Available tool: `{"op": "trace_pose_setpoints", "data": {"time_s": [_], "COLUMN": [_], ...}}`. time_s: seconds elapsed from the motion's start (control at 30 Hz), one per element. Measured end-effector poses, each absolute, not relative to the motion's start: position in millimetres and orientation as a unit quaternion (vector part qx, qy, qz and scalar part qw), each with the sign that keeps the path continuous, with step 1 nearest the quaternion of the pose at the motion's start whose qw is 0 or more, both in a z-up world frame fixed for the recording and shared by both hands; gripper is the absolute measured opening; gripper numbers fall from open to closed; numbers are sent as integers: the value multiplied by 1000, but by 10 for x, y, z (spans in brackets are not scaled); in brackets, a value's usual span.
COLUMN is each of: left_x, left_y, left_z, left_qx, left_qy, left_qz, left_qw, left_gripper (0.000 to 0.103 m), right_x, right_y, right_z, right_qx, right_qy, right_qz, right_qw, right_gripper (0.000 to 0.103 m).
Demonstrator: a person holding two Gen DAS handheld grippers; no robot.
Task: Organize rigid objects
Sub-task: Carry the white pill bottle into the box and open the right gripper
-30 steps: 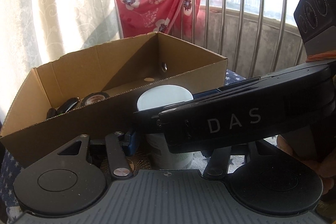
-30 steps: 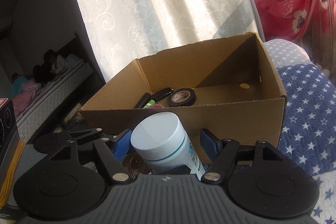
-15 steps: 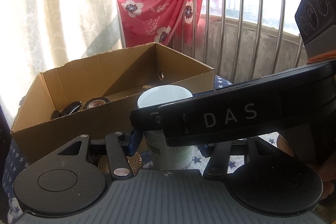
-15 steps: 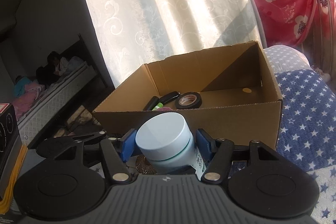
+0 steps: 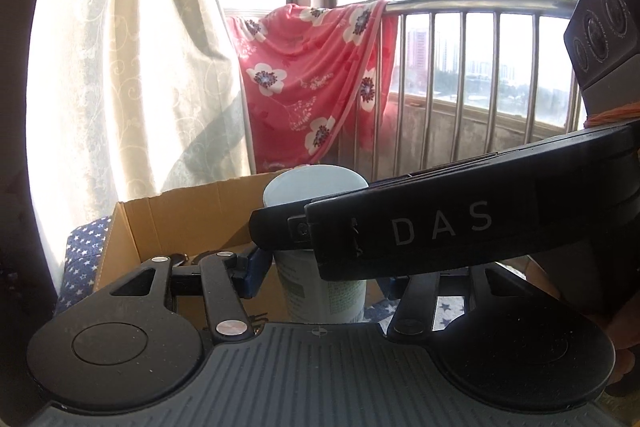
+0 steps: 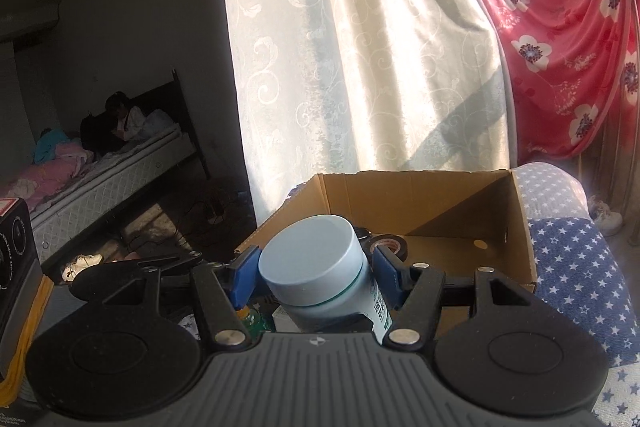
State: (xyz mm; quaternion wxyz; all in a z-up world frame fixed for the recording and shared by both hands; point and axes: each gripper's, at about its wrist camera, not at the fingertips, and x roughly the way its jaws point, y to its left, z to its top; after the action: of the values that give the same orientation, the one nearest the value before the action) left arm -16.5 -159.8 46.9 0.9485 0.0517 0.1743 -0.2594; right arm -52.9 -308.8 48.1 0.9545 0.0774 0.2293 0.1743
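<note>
A: Right wrist view: right tool point(image 6: 316, 277) clamped on white jar point(image 6: 320, 267), held just short of the cardboard box point(image 6: 524, 239).
B: Left tool point(image 5: 320, 267) grasps it too. Uneven pull could twist it loose; the bottom could catch the box wall.

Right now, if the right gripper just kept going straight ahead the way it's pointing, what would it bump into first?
Probably the cardboard box: the right gripper, holding the white jar, points over the near edge toward the inside. Depth is unclear, so it might hit the far wall.
</note>
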Motion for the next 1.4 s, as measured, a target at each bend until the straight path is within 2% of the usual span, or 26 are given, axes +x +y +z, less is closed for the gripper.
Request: {"op": "trace_pose_setpoints", "data": {"time_s": [0.37,0.57,0.8,1.1,1.4], "left_x": [35,364,1053,2065,2522], "left_y": [-1610,-1674,-1686,-1737,-1859], "left_z": [759,846,803,424,180], "left_qx": [54,55,54,36,31], "left_qy": [151,168,247,370,421], "left_qz": [-240,-238,-250,-256,-235], "left_qw": [958,955,935,892,875], "left_gripper": [52,52,52,53,53], "right_x": [-233,153,839,1797,2328], "right_y": [-3096,-3220,-3381,-3634,-3737], "right_z": [815,873,707,117,-276], "right_qx": [84,101,128,169,141], "right_qy": [223,245,308,387,422], "right_qz": [198,206,208,202,170], "right_qw": [951,942,919,883,879], "right_gripper": [64,64,63,62,61]}}
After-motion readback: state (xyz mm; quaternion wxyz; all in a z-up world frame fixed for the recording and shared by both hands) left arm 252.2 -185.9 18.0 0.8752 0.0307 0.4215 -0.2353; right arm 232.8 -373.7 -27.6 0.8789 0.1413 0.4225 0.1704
